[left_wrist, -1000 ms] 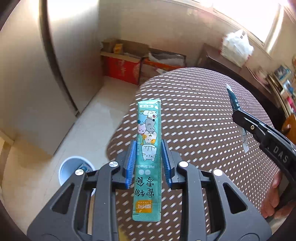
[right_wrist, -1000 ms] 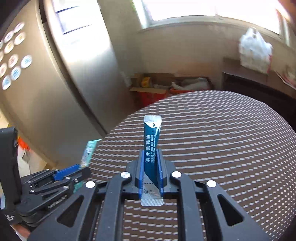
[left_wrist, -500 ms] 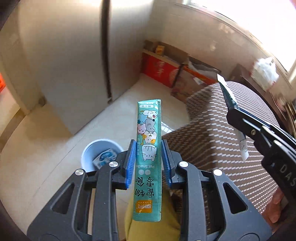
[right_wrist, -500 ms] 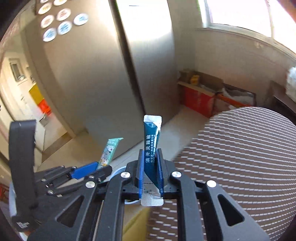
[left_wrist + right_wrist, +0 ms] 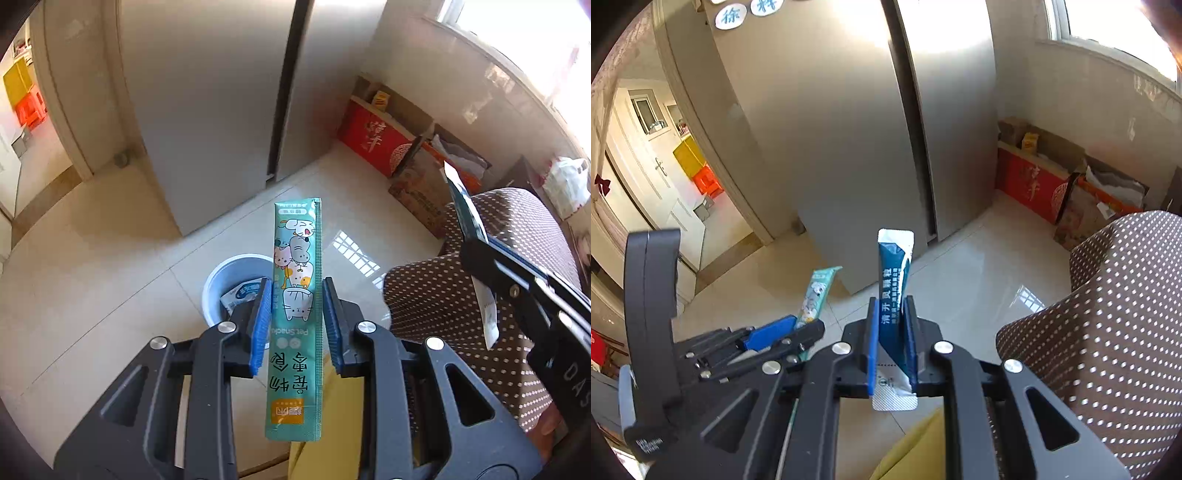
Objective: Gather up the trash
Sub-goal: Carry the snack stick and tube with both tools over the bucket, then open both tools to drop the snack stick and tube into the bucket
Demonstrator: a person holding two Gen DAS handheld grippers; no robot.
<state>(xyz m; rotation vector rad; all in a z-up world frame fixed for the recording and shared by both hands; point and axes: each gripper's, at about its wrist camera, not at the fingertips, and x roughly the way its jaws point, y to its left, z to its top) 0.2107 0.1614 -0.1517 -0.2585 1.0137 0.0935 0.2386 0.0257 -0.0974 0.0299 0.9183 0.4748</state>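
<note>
Between the blue pads of the left gripper (image 5: 295, 325) stands a green snack sachet (image 5: 295, 321), printed with cartoon animals, upright and lengthwise; the jaws are closed on its edges. Its lower end hangs back past the pads over a yellow surface (image 5: 332, 424) close below the gripper. From the right wrist view the same sachet (image 5: 817, 291) juts from the left gripper (image 5: 798, 326) at the left of frame.

The right gripper (image 5: 891, 347) is clamped narrowly on a dark blue sachet (image 5: 894, 295) with silver ends, also upright, its torn top pointing away from the camera. In the left wrist view that gripper (image 5: 476, 240) enters from the right, the blue sachet (image 5: 463, 210) projecting up from its tip.

Just beyond the left gripper, on the pale tiled floor (image 5: 110, 266), sits a light blue bin (image 5: 229, 280). Its rim lies partly behind the green sachet and the left pad; a white wrapper (image 5: 242, 293) rests inside. Neither sachet is in the bin; both are held above floor level.

Right of the bin is a table under a brown dotted cloth (image 5: 443, 295), its edge near both grippers.

Behind the bin stands a steel two-door refrigerator (image 5: 221, 110). Right of it, along the wall, sit a red carton (image 5: 373, 140) and further cardboard boxes (image 5: 424, 188). Left of the refrigerator a doorway (image 5: 665, 177) opens to another room.
</note>
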